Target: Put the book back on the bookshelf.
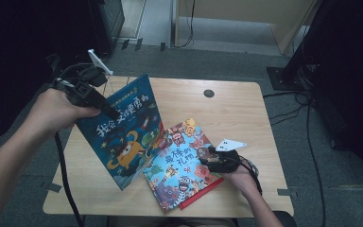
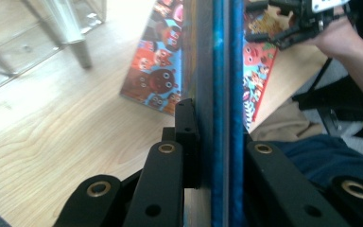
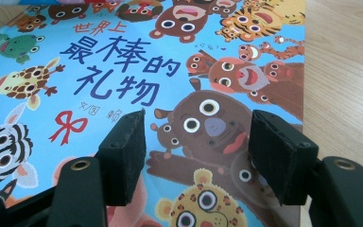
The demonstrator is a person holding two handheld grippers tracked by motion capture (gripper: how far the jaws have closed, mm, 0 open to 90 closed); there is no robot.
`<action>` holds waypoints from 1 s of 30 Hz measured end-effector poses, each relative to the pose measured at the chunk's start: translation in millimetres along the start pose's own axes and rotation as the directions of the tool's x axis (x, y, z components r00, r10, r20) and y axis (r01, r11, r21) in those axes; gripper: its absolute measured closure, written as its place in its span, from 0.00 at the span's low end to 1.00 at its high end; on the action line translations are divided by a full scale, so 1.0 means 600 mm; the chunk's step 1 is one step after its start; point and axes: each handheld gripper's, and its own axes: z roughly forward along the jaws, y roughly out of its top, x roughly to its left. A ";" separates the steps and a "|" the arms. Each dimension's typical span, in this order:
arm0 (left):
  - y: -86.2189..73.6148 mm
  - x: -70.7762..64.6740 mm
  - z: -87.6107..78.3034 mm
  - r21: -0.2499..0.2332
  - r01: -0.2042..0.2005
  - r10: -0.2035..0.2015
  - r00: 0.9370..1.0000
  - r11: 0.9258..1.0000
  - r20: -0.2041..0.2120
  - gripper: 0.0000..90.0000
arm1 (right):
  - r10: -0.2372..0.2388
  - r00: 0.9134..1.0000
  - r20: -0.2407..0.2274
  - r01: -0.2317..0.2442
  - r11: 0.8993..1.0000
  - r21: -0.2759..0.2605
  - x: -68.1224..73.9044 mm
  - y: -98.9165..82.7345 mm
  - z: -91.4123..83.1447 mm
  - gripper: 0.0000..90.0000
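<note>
Pale wooden surface (image 1: 246,118) carries the light-blue animal-cover picture book (image 1: 182,165) lying flat beneath the open-jawed right hand-held gripper (image 1: 207,156), while the left hand-held gripper (image 1: 116,113) clamps the dark-blue monster-cover picture book (image 1: 123,137), tilted up on edge, not yet set down anywhere.

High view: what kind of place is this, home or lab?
Probably a lab or recording room, not a home. A small wooden table stands on grey carpet with loose cables running across the floor and black stands at the sides. Strips of tape mark the floor beside the table.
</note>
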 end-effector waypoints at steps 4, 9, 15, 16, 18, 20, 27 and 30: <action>-0.016 0.015 -0.013 -0.021 0.027 -0.027 1.000 0.999 0.005 0.92 | 0.004 1.000 -0.005 -0.004 1.000 -0.004 -0.001 0.001 0.002 0.42; -0.039 0.038 -0.032 -0.046 0.069 -0.068 0.997 0.997 0.020 0.92 | 0.010 1.000 -0.010 -0.010 1.000 -0.009 -0.004 0.001 0.003 0.42; -0.069 0.061 -0.050 -0.063 0.111 -0.111 0.994 0.992 -0.004 0.92 | 0.015 1.000 -0.006 -0.015 1.000 -0.009 -0.006 0.001 0.002 0.42; -0.074 0.065 -0.052 -0.065 0.117 -0.118 0.993 0.991 -0.006 0.92 | 0.015 1.000 -0.006 -0.015 1.000 -0.009 -0.006 0.001 0.002 0.42; -0.084 0.072 -0.054 -0.073 0.124 -0.124 0.992 0.990 -0.007 0.92 | 0.016 1.000 -0.005 -0.016 1.000 -0.010 -0.006 0.000 0.002 0.42; -0.093 0.082 -0.056 -0.082 0.139 -0.140 0.990 0.987 -0.001 0.92 | 0.015 1.000 -0.004 -0.015 1.000 -0.011 -0.006 0.000 0.002 0.42; -0.123 0.116 -0.065 -0.089 0.199 -0.200 0.980 0.976 -0.005 0.93 | 0.014 1.000 -0.006 -0.014 1.000 -0.013 -0.006 0.000 0.003 0.42; -0.136 0.131 -0.073 -0.095 0.213 -0.215 0.977 0.972 -0.011 0.92 | 0.015 1.000 -0.005 -0.015 1.000 -0.013 -0.007 0.000 0.002 0.42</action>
